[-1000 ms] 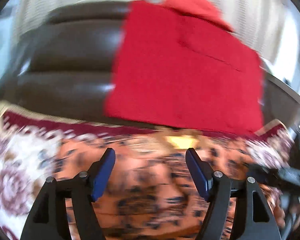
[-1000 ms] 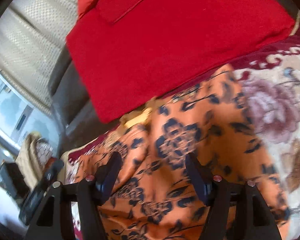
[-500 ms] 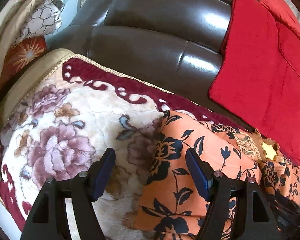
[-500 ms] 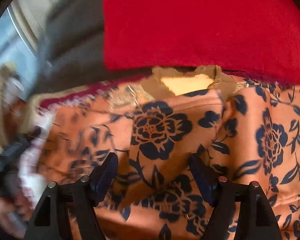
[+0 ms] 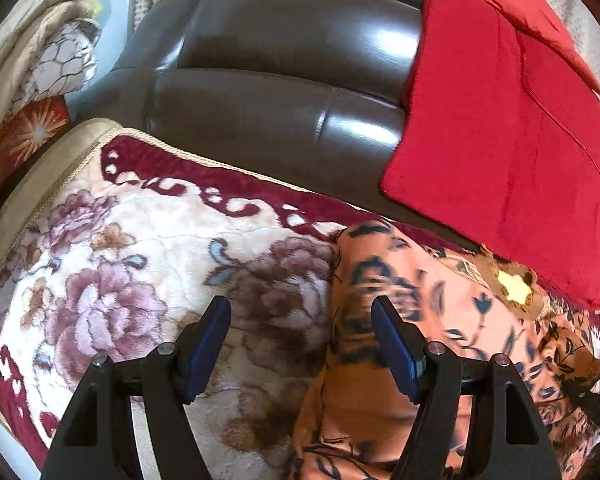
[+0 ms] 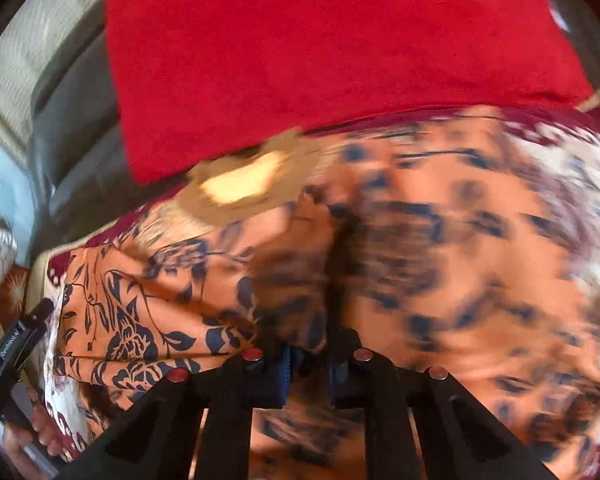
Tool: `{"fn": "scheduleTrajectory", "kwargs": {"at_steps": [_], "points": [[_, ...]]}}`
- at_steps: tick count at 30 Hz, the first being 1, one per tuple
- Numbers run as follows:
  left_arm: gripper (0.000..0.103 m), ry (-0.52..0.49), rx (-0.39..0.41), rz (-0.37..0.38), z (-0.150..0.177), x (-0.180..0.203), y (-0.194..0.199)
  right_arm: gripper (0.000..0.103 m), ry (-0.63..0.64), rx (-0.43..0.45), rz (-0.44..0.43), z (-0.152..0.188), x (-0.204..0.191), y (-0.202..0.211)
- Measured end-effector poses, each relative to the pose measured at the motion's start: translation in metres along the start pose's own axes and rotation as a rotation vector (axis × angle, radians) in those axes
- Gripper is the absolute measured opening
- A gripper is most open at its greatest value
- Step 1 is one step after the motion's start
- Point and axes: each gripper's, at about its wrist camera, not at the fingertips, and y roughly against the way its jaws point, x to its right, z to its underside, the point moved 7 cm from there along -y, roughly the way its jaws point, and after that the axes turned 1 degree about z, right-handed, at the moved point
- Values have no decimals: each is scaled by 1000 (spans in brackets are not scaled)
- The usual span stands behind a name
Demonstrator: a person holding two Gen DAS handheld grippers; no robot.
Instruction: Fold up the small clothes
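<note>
An orange garment with dark blue flowers point(image 5: 440, 312) lies on a floral blanket point(image 5: 112, 264) over a sofa seat. My left gripper point(image 5: 300, 344) is open and empty, hovering over the garment's left edge; its right finger is above the cloth, its left above the blanket. In the right wrist view the garment point(image 6: 148, 300) fills the frame, bunched and partly blurred. My right gripper point(image 6: 308, 364) is shut on a fold of the garment, and cloth rises from between the jaws. The left gripper's handle and hand point(image 6: 16, 344) show at the far left.
A dark brown leather sofa back point(image 5: 284, 80) stands behind the blanket. A red cushion cover point(image 5: 512, 128) hangs over it at the right, also seen in the right wrist view point(image 6: 320, 40). Beige and patterned cushions point(image 5: 52, 60) sit at the far left.
My right gripper has closed on a fold of the orange garment and is moving with it. My left gripper has swung left and stays open.
</note>
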Motion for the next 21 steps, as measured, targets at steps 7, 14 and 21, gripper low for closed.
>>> {"fn": "scheduleTrajectory", "kwargs": {"at_steps": [7,14,21], "points": [[73,-126,-7,25,16,42,-3,13,-135,154,-88,-11,78,50],[73,-211,-97,21,38,68,-27,90,-220,111,-341,-32,56,44],[73,-242,-130,26,44,73,-34,68,-35,8,-193,-53,13,-11]]}}
